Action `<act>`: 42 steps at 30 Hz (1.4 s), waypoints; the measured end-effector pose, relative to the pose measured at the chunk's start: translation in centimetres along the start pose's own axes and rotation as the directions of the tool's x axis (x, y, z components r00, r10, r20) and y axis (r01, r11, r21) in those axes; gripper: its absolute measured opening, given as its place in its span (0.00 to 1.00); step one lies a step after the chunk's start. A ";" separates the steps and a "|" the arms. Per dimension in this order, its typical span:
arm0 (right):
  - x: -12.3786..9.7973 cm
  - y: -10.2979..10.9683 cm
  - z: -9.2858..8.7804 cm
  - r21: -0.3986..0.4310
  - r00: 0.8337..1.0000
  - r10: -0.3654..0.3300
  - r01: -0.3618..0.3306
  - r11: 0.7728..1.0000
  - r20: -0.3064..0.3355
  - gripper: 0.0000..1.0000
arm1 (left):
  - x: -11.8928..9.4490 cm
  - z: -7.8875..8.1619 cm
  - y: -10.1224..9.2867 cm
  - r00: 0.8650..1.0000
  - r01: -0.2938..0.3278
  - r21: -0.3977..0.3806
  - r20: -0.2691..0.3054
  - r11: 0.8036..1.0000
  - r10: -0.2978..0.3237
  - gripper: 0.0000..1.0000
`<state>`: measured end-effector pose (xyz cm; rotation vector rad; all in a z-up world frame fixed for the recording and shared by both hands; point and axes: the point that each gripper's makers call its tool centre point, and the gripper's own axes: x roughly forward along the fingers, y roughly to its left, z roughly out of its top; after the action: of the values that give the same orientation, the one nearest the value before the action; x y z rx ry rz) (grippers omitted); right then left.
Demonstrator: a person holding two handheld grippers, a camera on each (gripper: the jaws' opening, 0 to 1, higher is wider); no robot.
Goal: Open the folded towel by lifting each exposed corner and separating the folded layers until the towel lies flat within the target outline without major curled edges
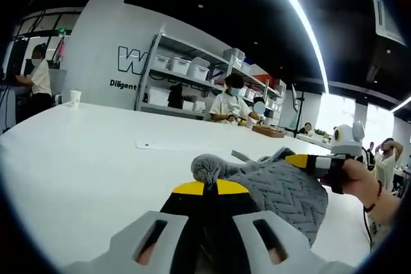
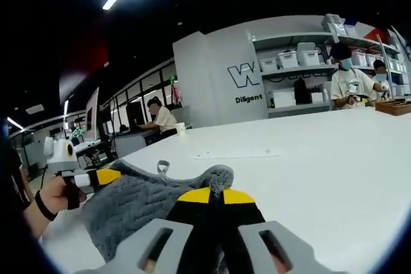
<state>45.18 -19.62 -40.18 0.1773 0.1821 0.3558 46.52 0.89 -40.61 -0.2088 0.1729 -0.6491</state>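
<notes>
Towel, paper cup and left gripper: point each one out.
towel point(image 1: 282, 190), left gripper view, grey ribbed middle.
paper cup point(image 1: 75, 97), left gripper view, its side wall.
left gripper point(image 1: 210, 189), left gripper view, between its yellow-tipped fingers.

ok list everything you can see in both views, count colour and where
towel: one, grey, knit-textured, bunched on the table, pinched at two corners by both grippers
table: one, white, large, under the towel
sheet: one, white, flat on the table beyond the towel
cup: one, white, far table edge
shelving unit: one, grey, with white bins, by the wall
wooden tray: one, brown, far end of table
people: several, seated or standing in the background
left gripper: yellow-tipped black jaws closed on the towel
right gripper: same colours, closed on the towel
</notes>
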 end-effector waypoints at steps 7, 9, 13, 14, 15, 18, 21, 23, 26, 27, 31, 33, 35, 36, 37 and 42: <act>-0.3 0.2 0.2 0.005 1.000 0.004 -0.004 1.000 0.012 0.00 | -0.2 0.2 0.0 1.000 0.010 -0.013 0.010 1.000 -0.010 0.01; -0.4 0.2 0.2 0.008 1.000 0.004 -0.004 1.000 0.012 0.00 | -0.3 0.3 -0.2 1.000 0.014 -0.011 0.013 1.000 -0.014 0.01; -0.8 0.3 0.6 0.013 1.000 0.012 -0.012 1.000 0.023 0.00 | -0.5 0.6 -0.5 0.999 0.025 -0.014 0.038 1.000 -0.025 0.01; -0.9 0.4 0.7 0.005 1.000 0.012 -0.012 1.000 0.024 0.00 | -0.5 0.6 -0.6 0.999 0.027 -0.021 0.038 0.999 -0.026 0.01; -0.8 0.2 1.0 0.007 1.000 0.011 -0.011 1.000 0.027 0.00 | -0.5 0.7 -0.6 0.999 0.028 -0.021 0.040 0.999 -0.027 0.01; -0.9 0.1 1.3 0.011 0.999 0.001 -0.002 1.000 0.040 0.00 | -0.7 1.0 -1.0 0.998 0.043 -0.043 0.057 0.998 -0.040 0.01; -1.0 0.2 1.4 0.009 0.999 0.008 -0.008 1.000 0.047 0.00 | -0.8 1.3 -1.0 0.998 0.033 -0.023 0.062 0.999 -0.032 0.01; -1.2 0.3 1.5 0.016 0.998 0.008 -0.009 1.000 0.056 0.00 | -1.0 1.2 -1.5 0.997 0.045 -0.030 0.067 0.999 -0.043 0.01; -1.4 0.5 1.5 0.007 0.998 0.017 -0.017 1.000 0.058 0.00 | -1.2 0.9 -1.5 0.997 0.046 -0.022 0.061 0.999 -0.045 0.01; -1.4 0.5 1.5 0.008 0.998 0.017 -0.017 1.000 0.059 0.00 | -1.3 0.9 -1.5 0.997 0.048 -0.024 0.062 0.999 -0.046 0.01; -1.6 0.6 1.6 0.004 0.998 0.020 -0.020 1.000 0.064 0.00 | -1.6 0.7 -1.7 0.996 0.065 -0.026 0.066 0.998 -0.063 0.01; -1.7 0.8 1.7 -0.005 0.998 0.027 -0.027 1.000 0.063 0.00 | -1.8 0.8 -1.8 0.995 0.072 -0.032 0.073 0.997 -0.069 0.01; -1.8 0.8 1.7 -0.008 0.998 0.025 -0.024 1.000 0.065 0.00 | -2.0 0.8 -2.1 0.995 0.074 -0.006 0.071 0.997 -0.074 0.01; -1.9 0.8 1.7 -0.007 0.997 0.027 -0.027 1.000 0.066 0.00 | -2.1 0.8 -2.2 0.995 0.074 -0.003 0.072 0.997 -0.073 0.01; -2.0 0.8 1.7 -0.007 0.997 0.026 -0.026 1.000 0.067 0.00 | -2.2 0.9 -2.3 0.994 0.080 -0.003 0.076 0.997 -0.080 0.01; -2.5 1.1 2.0 -0.010 0.996 0.035 -0.034 0.999 0.076 0.00 | -2.7 1.1 -2.8 0.992 0.089 0.018 0.083 0.996 -0.090 0.01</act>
<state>42.93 -19.81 -37.71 0.1857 0.1022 0.3835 42.98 0.55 -38.64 -0.2302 0.0786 -0.7296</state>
